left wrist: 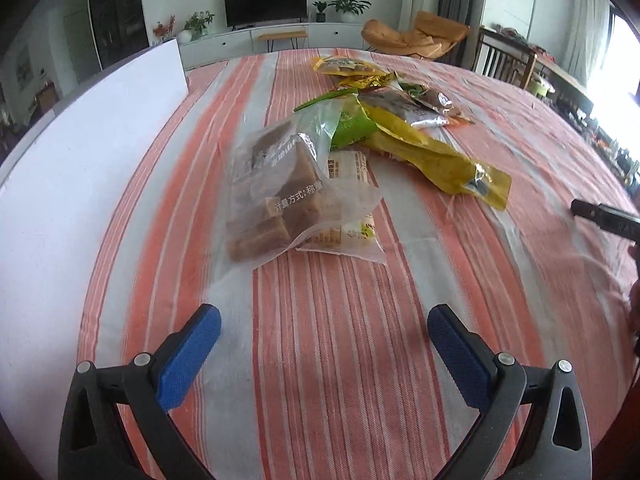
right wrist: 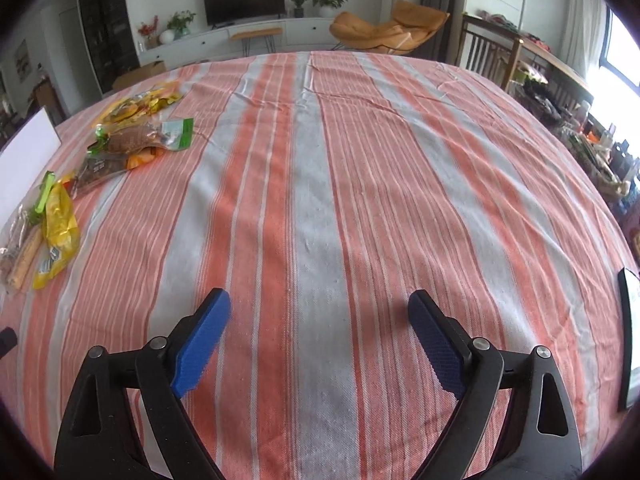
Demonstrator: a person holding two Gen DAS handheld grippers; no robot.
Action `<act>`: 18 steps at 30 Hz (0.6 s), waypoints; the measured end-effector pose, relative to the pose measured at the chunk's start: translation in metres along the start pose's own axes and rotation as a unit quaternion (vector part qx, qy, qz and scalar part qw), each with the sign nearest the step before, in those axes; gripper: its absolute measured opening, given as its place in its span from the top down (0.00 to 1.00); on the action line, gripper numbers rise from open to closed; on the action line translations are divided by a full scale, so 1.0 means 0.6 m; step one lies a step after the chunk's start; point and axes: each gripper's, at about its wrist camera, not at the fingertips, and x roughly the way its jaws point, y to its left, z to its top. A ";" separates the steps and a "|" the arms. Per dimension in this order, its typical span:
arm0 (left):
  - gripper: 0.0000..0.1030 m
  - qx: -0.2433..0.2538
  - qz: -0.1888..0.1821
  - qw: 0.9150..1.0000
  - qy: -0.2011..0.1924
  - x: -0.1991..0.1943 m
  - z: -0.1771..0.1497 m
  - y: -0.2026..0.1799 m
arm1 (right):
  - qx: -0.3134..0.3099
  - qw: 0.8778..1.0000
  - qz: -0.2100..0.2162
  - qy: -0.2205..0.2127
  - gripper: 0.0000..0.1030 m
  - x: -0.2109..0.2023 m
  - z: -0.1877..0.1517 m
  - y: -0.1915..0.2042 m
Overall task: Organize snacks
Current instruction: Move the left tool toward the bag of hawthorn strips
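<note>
A heap of snack packets lies on the striped tablecloth (left wrist: 320, 360). Nearest in the left wrist view is a clear bag of brown cakes (left wrist: 276, 188), lying on a pale packet (left wrist: 352, 236). Behind them are a green packet (left wrist: 352, 128), a long yellow packet (left wrist: 440, 160) and further packets (left wrist: 348, 66). My left gripper (left wrist: 324, 320) is open, short of the clear bag, nothing between its blue pads. My right gripper (right wrist: 320, 304) is open over bare cloth; the same snacks (right wrist: 132, 140) lie far to its left, the yellow packet (right wrist: 58, 232) nearest.
A white box (left wrist: 80, 184) stands along the table's left side. The other gripper's dark tip (left wrist: 608, 220) shows at the right edge of the left wrist view. A black-framed flat object (right wrist: 630, 340) lies at the table's right edge. Chairs and a TV cabinet stand beyond the table.
</note>
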 end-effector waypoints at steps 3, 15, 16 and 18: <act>0.00 0.000 0.001 1.000 -0.002 -0.007 -0.004 0.001 | -0.001 1.000 0.000 0.000 0.09 -0.005 -0.009 0.000; 0.00 0.000 0.001 1.000 -0.003 -0.006 -0.002 0.002 | 0.000 1.000 0.000 0.000 0.08 -0.011 -0.015 0.000; 0.00 0.000 0.001 1.000 -0.003 -0.006 -0.002 0.002 | 0.000 1.000 0.000 0.000 0.08 -0.011 -0.015 0.000; 0.00 0.000 0.001 1.000 -0.003 -0.006 -0.002 0.002 | 0.000 1.000 0.000 0.000 0.08 -0.011 -0.016 0.000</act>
